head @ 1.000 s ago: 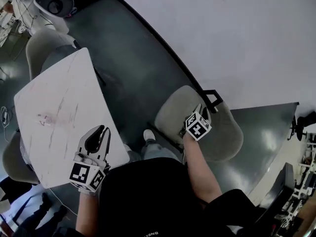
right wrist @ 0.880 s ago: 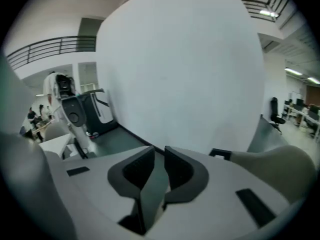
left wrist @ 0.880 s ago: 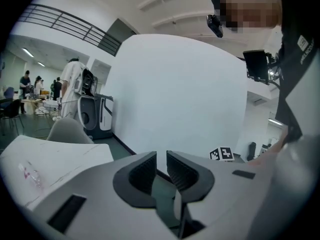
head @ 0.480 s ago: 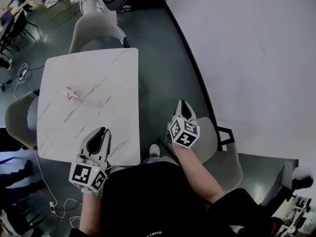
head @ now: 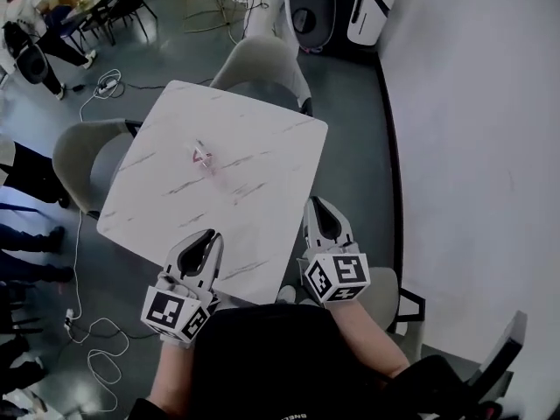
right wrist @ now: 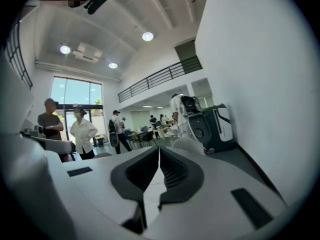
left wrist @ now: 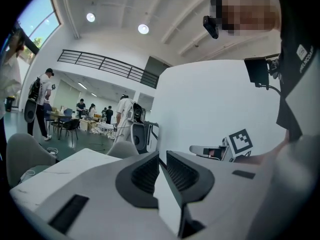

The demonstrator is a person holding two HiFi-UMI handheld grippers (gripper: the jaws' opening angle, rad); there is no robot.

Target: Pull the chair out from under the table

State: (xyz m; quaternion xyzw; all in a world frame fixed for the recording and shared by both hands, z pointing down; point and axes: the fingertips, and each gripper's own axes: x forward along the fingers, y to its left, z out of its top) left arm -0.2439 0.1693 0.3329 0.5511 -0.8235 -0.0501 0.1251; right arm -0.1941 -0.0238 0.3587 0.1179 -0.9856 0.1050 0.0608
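The chair (head: 383, 287) is standing clear of the table (head: 262, 129), off its near right corner and close beside the person's right arm, near the white wall (head: 472, 147). Only part of its grey seat and a black piece of its frame is showing, since the right gripper's marker cube and the arm are covering the rest.

The right gripper (head: 317, 203) is hovering over the table's near edge and pointing across the top. In the right gripper view its jaws (right wrist: 159, 151) are lying together at the tips, having just been closing, and they are gripping nothing; only the pale tabletop is showing in the slot behind the tips. The left gripper (head: 210, 234) is hanging beside it over the same edge, a little nearer the person, pointing the same way. In the left gripper view its jaws (left wrist: 160, 156) are drawn close with just a thin slit between the tips, and nothing is sitting between them. The two grippers are riding side by side, well apart from each other, and neither is touching the chair.

A small pink object (head: 203, 156) is lying near the middle of the marbled top. A second grey chair (head: 262, 59) is sitting tucked in at the far side of the table, and a third (head: 83, 151) is standing at its left side. Cables (head: 96, 344) are trailing over the dark floor at the lower left, and a white-and-black machine (head: 311, 11) is standing beyond the far chair.
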